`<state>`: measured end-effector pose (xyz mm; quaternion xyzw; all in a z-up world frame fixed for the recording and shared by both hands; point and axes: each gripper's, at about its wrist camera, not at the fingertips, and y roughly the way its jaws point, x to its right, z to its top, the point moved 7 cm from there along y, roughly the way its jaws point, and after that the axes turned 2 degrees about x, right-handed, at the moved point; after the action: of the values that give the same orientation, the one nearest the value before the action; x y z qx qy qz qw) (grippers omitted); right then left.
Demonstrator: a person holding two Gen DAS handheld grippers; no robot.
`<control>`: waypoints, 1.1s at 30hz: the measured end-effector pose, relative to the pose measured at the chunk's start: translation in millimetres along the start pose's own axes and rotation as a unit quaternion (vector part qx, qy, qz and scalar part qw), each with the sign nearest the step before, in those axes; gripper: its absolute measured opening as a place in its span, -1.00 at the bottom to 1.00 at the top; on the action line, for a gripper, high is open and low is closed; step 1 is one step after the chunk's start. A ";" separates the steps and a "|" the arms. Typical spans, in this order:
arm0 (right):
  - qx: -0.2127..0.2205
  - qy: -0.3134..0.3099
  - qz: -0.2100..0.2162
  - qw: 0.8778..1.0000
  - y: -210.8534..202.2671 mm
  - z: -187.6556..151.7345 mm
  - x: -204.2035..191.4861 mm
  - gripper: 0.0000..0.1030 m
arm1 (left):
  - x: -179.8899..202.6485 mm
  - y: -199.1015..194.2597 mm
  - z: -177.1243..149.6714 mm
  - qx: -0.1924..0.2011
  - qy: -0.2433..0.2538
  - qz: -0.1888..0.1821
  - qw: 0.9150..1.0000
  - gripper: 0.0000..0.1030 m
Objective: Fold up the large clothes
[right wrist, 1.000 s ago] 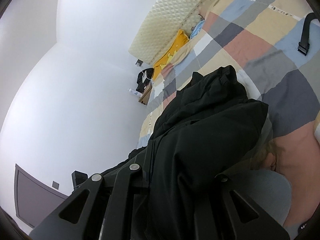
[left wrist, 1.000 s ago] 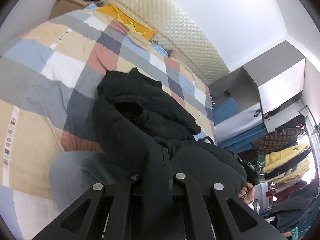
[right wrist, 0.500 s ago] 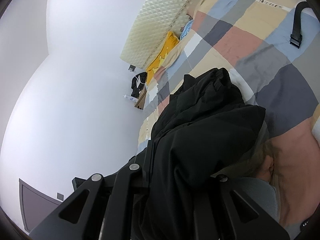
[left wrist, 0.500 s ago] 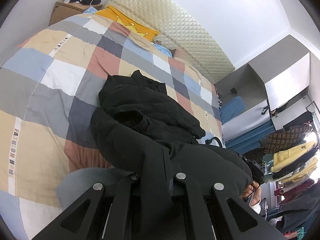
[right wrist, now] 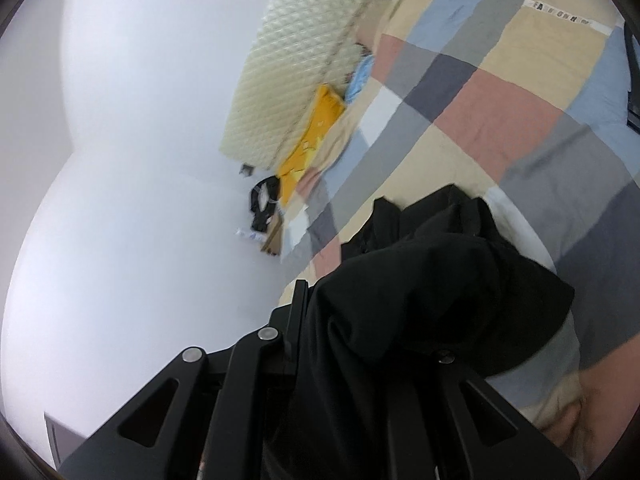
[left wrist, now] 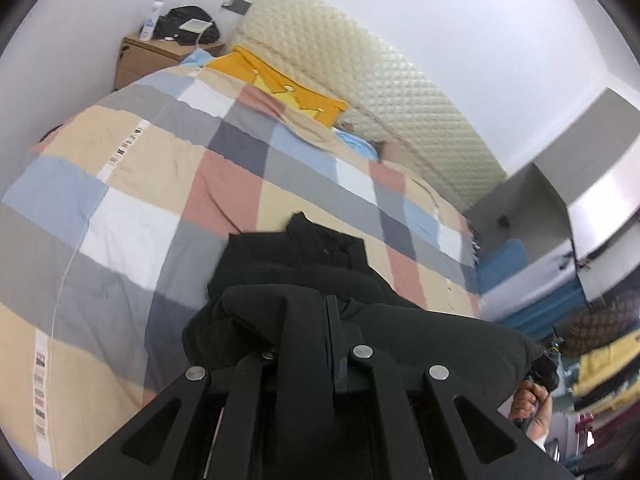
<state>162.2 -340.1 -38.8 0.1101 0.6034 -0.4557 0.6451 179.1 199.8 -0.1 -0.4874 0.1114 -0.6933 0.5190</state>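
Note:
A large black jacket [left wrist: 304, 264] lies bunched on the checked quilt [left wrist: 140, 184] of a bed. Its near edge is lifted and drapes over both grippers. My left gripper [left wrist: 328, 314] is shut on a fold of that edge, the fabric wrapped over its fingertips. In the right wrist view the jacket [right wrist: 432, 272] hangs over my right gripper [right wrist: 320, 304], which is shut on it; the right finger is hidden under the cloth. A hand [left wrist: 530, 398] holding the other gripper shows at the lower right of the left wrist view.
A yellow pillow [left wrist: 280, 84] and a quilted headboard [left wrist: 384, 96] are at the far end of the bed. A wooden nightstand [left wrist: 156, 56] with a bottle and a black bag stands at the far left. A grey cabinet [left wrist: 580, 184] and hanging clothes [left wrist: 604, 356] are on the right.
Both grippers have moved over the bed toward the headboard with the jacket's edge in them. The jacket is bunched closer under them, and the grey lining below the left gripper is gone from view.

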 end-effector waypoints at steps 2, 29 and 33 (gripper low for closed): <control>0.003 0.014 -0.014 1.000 13.9 9.8 3.3 -0.79 | -1.3 19.6 15.2 0.005 -0.002 0.021 1.000 -0.88; -0.016 0.141 -0.085 0.986 152.8 77.0 127.3 -0.77 | -58.3 252.2 60.6 -0.071 -0.026 0.165 0.983 -0.84; -0.019 0.142 -0.073 0.987 156.9 76.9 135.4 -0.75 | -63.9 265.7 56.1 -0.076 -0.034 0.150 0.985 -0.84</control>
<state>308.0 -366.9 -202.7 0.1172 0.7042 -0.4693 0.5197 384.9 156.5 -183.3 -0.5266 0.2175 -0.5800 0.5822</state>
